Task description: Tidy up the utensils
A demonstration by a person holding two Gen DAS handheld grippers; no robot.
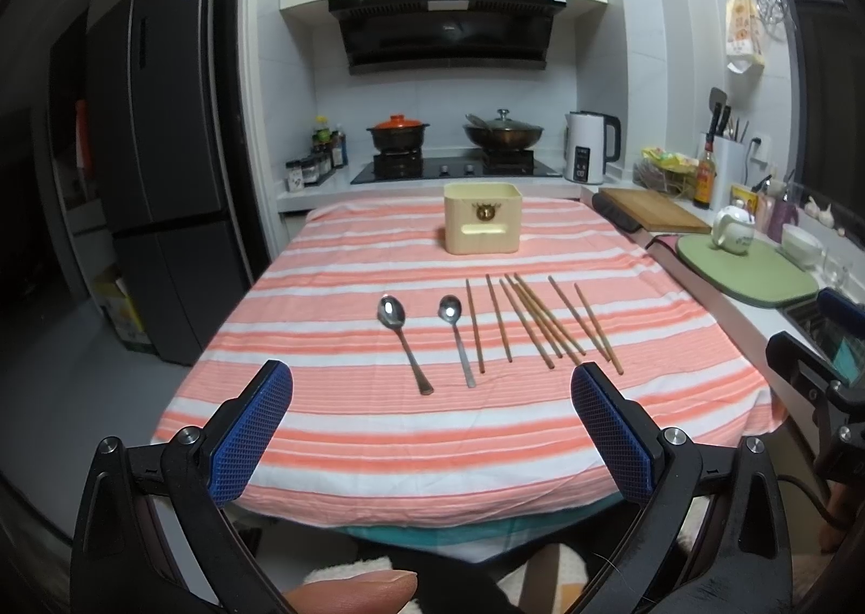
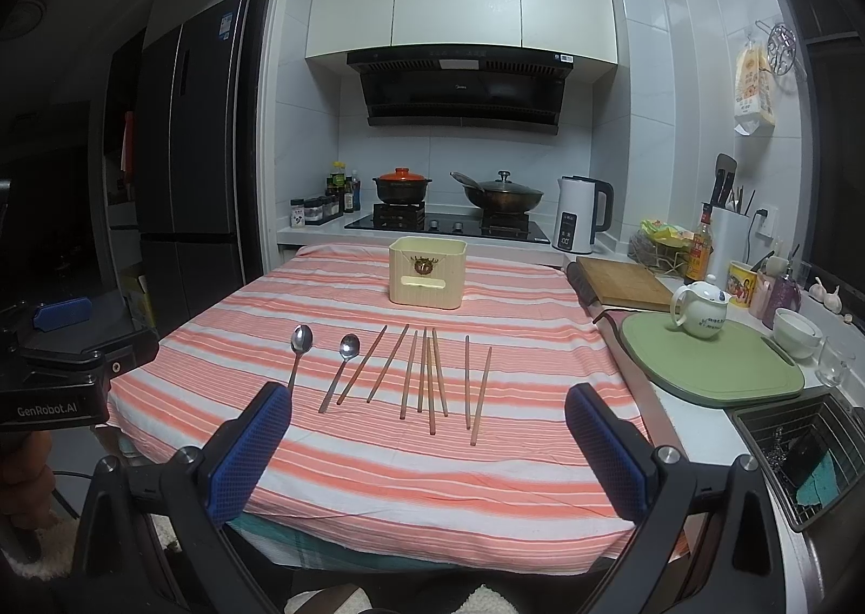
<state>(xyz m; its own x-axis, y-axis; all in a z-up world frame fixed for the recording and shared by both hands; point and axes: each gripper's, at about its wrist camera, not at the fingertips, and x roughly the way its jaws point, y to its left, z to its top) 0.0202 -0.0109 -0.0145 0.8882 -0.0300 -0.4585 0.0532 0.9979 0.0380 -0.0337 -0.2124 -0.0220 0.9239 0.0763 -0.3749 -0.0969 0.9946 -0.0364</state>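
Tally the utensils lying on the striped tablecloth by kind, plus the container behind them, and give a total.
Metal spoons: 2, the left spoon and the right spoon
Wooden chopsticks: 8
Cream utensil box: 1
Total: 11 items on the striped tablecloth

Left spoon (image 2: 300,347) handle behind right fingers (image 2: 250,457), holder (image 1: 483,226) interior unseen
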